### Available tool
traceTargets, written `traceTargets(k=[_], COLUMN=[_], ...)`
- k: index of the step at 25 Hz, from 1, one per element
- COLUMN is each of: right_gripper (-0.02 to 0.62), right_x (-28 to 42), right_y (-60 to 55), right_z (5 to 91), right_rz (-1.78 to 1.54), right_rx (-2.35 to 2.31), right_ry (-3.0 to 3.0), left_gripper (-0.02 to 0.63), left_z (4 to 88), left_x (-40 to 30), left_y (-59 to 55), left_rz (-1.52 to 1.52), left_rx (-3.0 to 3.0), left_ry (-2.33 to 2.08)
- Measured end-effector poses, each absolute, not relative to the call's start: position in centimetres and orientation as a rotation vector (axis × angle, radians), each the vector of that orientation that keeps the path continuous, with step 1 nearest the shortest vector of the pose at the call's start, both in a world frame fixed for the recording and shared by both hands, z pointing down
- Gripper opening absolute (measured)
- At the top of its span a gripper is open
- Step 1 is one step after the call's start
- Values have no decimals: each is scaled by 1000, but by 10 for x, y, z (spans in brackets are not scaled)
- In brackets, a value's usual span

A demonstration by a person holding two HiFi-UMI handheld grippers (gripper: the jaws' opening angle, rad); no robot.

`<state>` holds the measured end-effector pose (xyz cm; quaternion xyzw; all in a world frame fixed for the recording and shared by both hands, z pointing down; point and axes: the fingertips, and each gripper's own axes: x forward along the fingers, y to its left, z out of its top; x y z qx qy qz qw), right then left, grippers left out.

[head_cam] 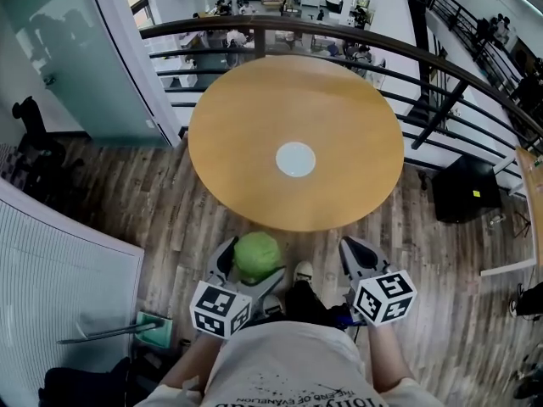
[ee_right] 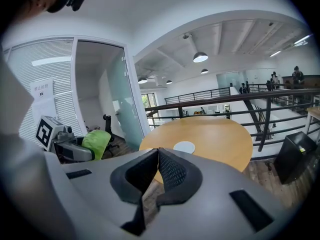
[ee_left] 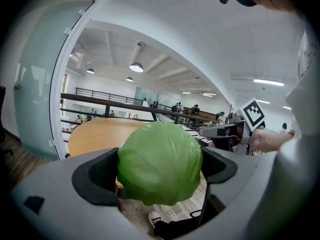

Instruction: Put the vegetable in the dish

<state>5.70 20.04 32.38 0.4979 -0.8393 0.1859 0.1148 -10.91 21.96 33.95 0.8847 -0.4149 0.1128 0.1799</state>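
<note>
My left gripper is shut on a round green cabbage, held low in front of the person's body, just short of the near edge of the round wooden table. In the left gripper view the cabbage fills the space between the dark pads. A small white dish lies near the table's middle, also seen as the dish in the right gripper view. My right gripper is shut with nothing in it, its pads touching; it hovers to the right of the cabbage.
A dark railing curves behind the table, with an open hall below. A glass partition and a black chair stand at the left. A black box sits on the wooden floor at the right. The person's shoe shows between the grippers.
</note>
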Motion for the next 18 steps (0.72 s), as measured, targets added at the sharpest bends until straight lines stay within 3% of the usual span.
traceTargets(k=[18], right_gripper=[25], right_x=[47], right_y=[185], right_z=[322], right_rz=[540], right_rx=[1499], right_ry=[-2483], left_gripper=[495], left_z=[340], left_x=[-118], left_y=[205], left_rz=[323], left_rx=[2504], left_ry=[-1143])
